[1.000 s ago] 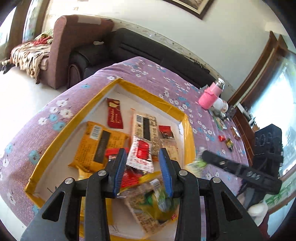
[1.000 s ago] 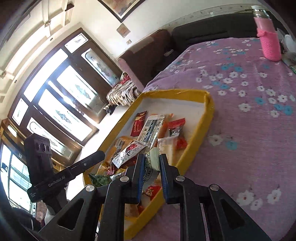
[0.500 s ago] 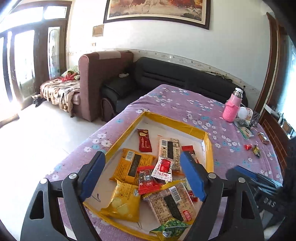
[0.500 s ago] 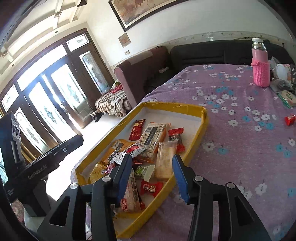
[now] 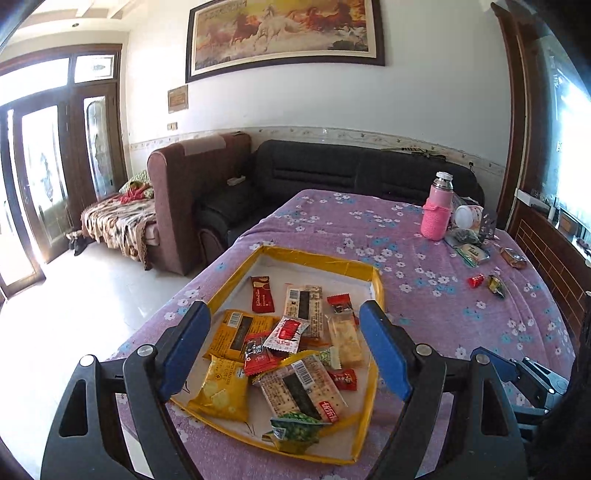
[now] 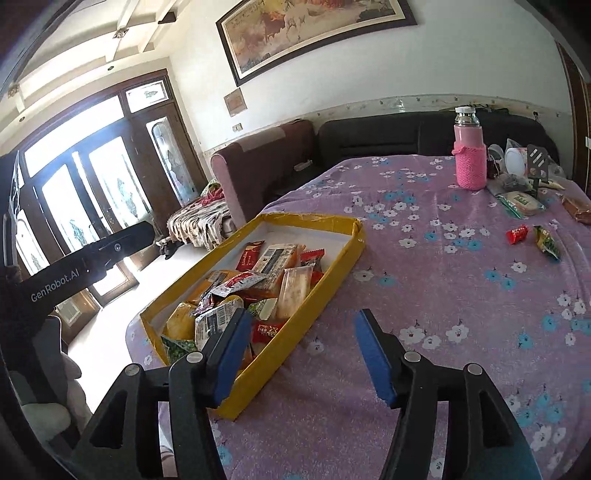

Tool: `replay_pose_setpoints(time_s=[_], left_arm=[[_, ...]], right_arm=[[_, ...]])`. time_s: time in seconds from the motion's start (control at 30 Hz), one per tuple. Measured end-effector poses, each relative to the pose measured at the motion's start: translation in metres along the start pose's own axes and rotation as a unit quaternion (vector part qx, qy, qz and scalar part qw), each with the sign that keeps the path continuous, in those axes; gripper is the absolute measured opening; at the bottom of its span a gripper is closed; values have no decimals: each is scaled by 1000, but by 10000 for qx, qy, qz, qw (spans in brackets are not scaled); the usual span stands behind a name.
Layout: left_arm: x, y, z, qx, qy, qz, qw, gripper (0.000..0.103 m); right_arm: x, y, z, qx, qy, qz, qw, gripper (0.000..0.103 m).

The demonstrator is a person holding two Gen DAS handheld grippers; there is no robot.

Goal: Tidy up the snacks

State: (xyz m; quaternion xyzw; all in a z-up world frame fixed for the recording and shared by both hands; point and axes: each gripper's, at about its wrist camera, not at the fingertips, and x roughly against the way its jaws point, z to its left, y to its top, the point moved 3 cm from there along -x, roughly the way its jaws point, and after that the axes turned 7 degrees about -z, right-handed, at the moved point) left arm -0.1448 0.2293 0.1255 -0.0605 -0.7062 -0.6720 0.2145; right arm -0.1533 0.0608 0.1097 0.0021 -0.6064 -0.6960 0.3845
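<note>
A yellow-rimmed tray (image 6: 334, 273) heaped with wrapped snacks (image 6: 258, 284) sits on a table under a purple flowered cloth (image 6: 443, 295). In the foreground, the right gripper (image 6: 299, 332) hangs above the cloth beside the tray's near corner, its blue-padded jaws opening with nothing between them. Part of the left gripper (image 6: 92, 258) juts in from the left edge. Across the table, a red candy (image 6: 517, 234) and a green packet (image 6: 547, 242) lie loose, well apart from the tray, near a pink bottle (image 6: 469, 155) in a knitted sleeve. A dark sofa (image 6: 388, 136) lines the wall beneath a framed horse painting (image 6: 314, 33).
</note>
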Motion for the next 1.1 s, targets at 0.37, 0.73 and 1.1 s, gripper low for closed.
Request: replay_pose_setpoints(time_s=[0.37, 0.73, 1.1], left_arm=[[96, 23, 10, 344, 322, -1693, 9844, 103], [104, -2, 25, 680, 797, -1200, 9872, 103], [92, -11, 24, 495, 654, -613, 9947, 103]], right_arm=[[34, -11, 28, 435, 43, -254, 9987, 62], [63, -29, 62, 802, 174, -421, 9957, 66], [66, -36, 72, 849, 231, -439, 9952, 70]])
